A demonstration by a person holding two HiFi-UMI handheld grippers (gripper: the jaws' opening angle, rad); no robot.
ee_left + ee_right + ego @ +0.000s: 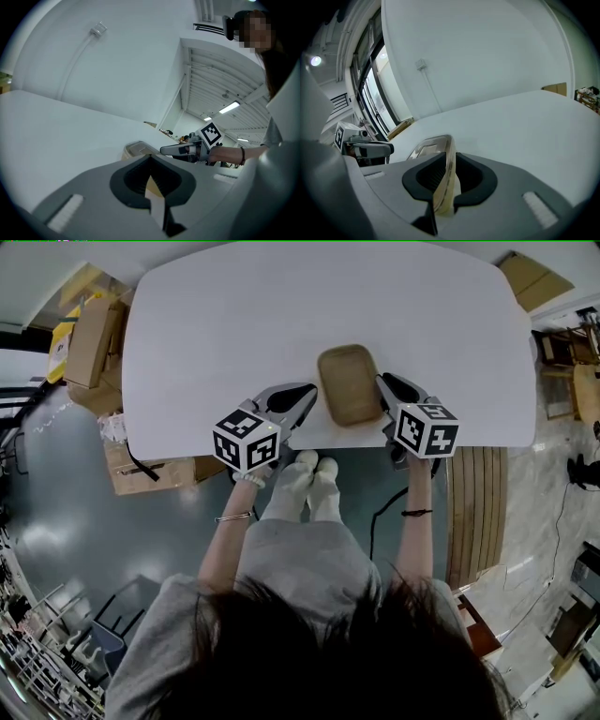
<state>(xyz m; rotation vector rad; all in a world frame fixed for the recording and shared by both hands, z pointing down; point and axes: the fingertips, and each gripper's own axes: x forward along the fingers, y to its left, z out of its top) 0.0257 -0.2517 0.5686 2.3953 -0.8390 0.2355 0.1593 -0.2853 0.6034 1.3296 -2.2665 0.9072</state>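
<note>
Count: I have one tray [349, 385], two grippers, two marker cubes and one table [281, 306] in view.

Tray position: the tan, round-cornered tray lies flat on the white table, close to the near edge, between the two grippers.

Left gripper [310, 397]: it meets the tray's left rim. In the left gripper view its jaws [150, 161] are drawn narrow, with a tan strip of the tray [136, 149] in the slit.

Right gripper [382, 382]: it meets the tray's right rim. In the right gripper view the jaws [447, 164] are clamped on the rim, which stands on edge between the pads, with the tray [427, 146] running on beyond them.

Marker cubes: one [247, 439] is on the left gripper and one [427, 427] is on the right.

Surface and room: the tabletop is plain white. The floor [66, 512] below it is grey-blue. Cardboard boxes [94, 338] stand by the table's left side.

View differences:
- Only the head view shows both grippers on the tray at once.
- Only the left gripper view shows the ceiling strip lights [228, 107], and it also shows the right gripper [180, 150] from the side.
- Only the right gripper view shows the windows [370, 93], with the left gripper [370, 149] at its left edge.
</note>
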